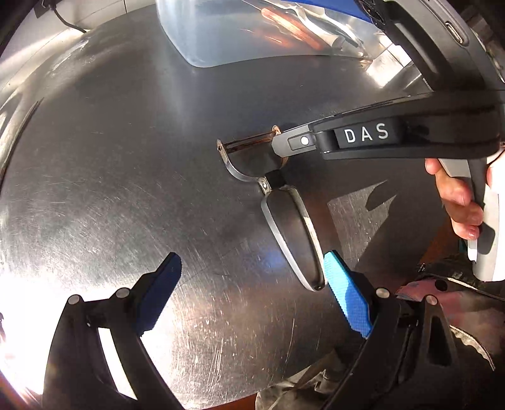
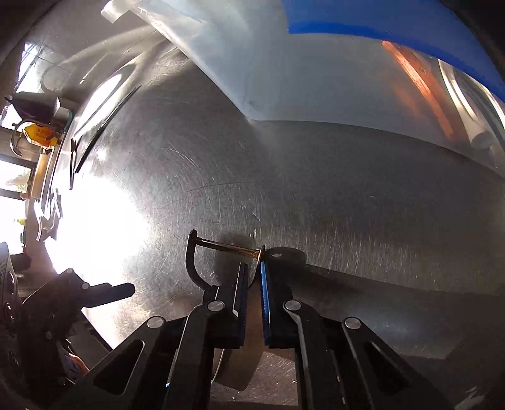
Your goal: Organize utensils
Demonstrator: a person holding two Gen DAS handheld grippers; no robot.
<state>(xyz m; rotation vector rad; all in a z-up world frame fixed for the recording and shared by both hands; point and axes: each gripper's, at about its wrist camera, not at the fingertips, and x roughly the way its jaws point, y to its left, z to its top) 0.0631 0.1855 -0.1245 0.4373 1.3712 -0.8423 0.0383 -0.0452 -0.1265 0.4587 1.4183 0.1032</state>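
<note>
A peeler lies on the steel table (image 1: 110, 157), with a rusty blade (image 1: 249, 138), a metal yoke and a black metal-rimmed handle (image 1: 293, 239). My right gripper (image 1: 279, 149) comes in from the right and is shut on one arm of the yoke beside the blade. In the right wrist view its blue pads (image 2: 264, 284) stand almost together around that arm, just below the blade (image 2: 230, 247). My left gripper (image 1: 252, 257) is open low over the table. The handle's end lies just inside its right pad (image 1: 344, 290). I cannot tell if they touch.
A translucent bin (image 1: 221, 38) with a blue edge stands at the back and holds wooden-handled utensils (image 1: 293, 28). A hand (image 1: 457, 202) grips the right gripper's trigger. The table's left edge (image 2: 72, 151) borders clutter and a yellow object (image 2: 38, 135).
</note>
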